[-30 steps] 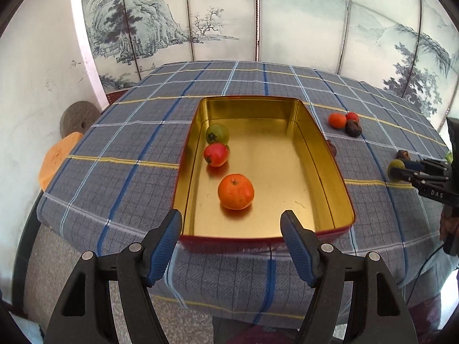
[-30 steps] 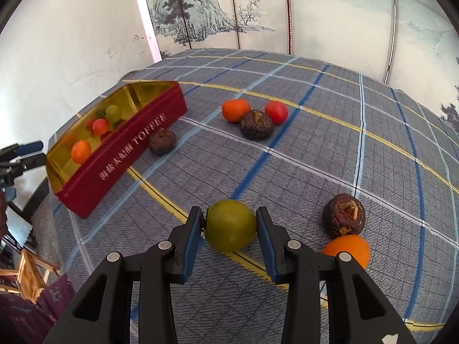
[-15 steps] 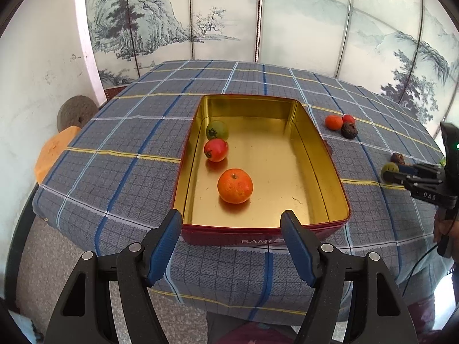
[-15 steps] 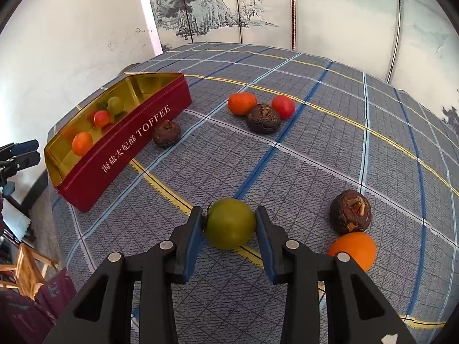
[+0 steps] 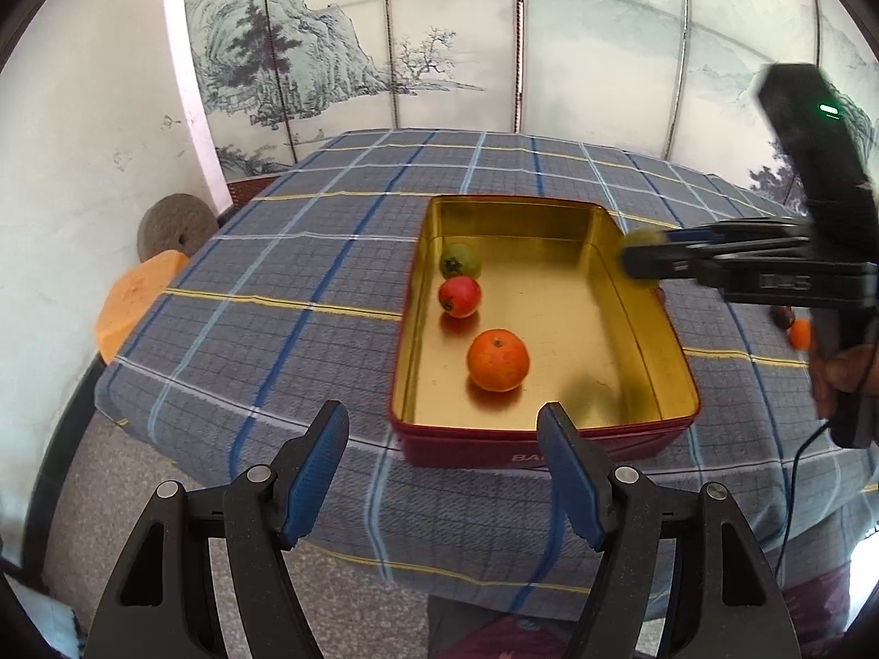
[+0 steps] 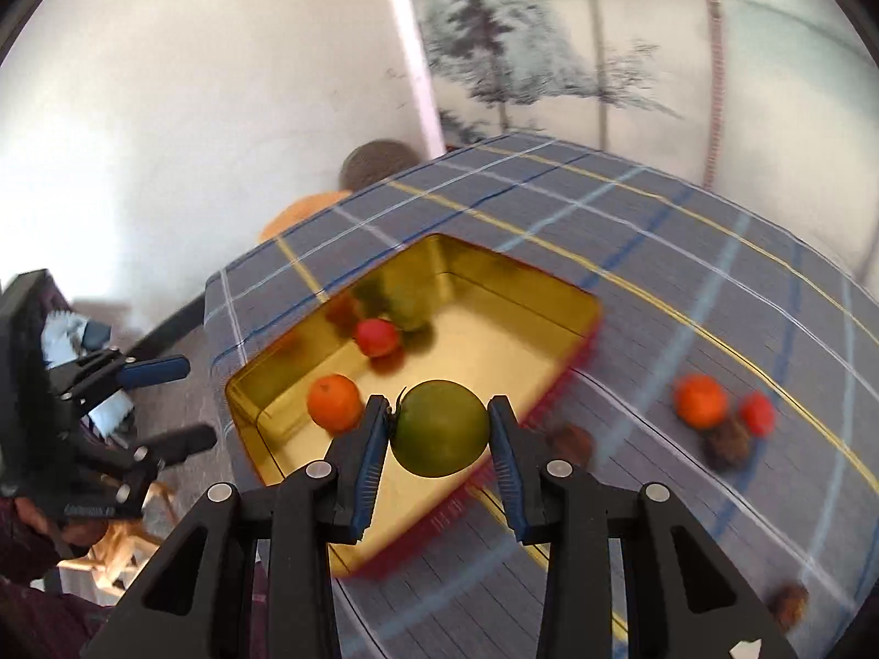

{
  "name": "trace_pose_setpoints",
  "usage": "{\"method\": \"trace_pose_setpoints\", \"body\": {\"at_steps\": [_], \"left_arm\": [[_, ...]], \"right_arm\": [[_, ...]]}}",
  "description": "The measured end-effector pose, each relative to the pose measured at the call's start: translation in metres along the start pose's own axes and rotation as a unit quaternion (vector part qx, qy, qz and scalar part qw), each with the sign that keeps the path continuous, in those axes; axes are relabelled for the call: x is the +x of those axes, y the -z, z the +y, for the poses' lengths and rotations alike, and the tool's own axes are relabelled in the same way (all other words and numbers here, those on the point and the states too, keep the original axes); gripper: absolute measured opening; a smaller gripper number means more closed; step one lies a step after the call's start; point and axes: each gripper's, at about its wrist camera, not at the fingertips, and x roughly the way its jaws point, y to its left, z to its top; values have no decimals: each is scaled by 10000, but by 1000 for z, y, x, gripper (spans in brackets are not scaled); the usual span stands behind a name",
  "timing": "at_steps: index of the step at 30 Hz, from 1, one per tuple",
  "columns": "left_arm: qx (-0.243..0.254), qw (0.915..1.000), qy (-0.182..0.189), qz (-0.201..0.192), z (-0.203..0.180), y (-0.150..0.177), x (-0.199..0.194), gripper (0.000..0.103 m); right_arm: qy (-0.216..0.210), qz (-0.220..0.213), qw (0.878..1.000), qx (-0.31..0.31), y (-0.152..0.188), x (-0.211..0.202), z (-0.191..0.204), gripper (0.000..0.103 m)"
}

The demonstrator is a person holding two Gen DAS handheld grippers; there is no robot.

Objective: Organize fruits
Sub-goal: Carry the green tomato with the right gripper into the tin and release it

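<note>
The right gripper (image 6: 439, 431) is clamped on a green fruit (image 6: 441, 427), held above the near wall of the gold toffee tin (image 6: 590, 310). Released this early, it could clip that wall and roll across the plaid cloth, or land on the orange (image 6: 333, 402) just inside. The left gripper (image 5: 444, 467), jaws parted and empty, hangs off the tin's short end

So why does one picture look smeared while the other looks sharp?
Right wrist view: the tablecloth and gold tin streak with motion blur, while the green fruit in the right tongs stays crisp. Left wrist view: mostly sharp, only the right tongs blurred; both bend lines, fisheye.
</note>
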Motion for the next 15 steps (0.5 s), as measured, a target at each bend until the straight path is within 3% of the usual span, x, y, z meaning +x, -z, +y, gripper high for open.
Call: {"method": "trace_pose_setpoints", "body": {"at_steps": [7,15], "left_arm": [[101,9997,-225,-4,4,5,1,72],[168,9994,-304,32,6,10,4,72]], "right_arm": [[-82,426,9991,-36,-15,53,14,34],[-205,594,9980,99,-24,80,20,37]]}}
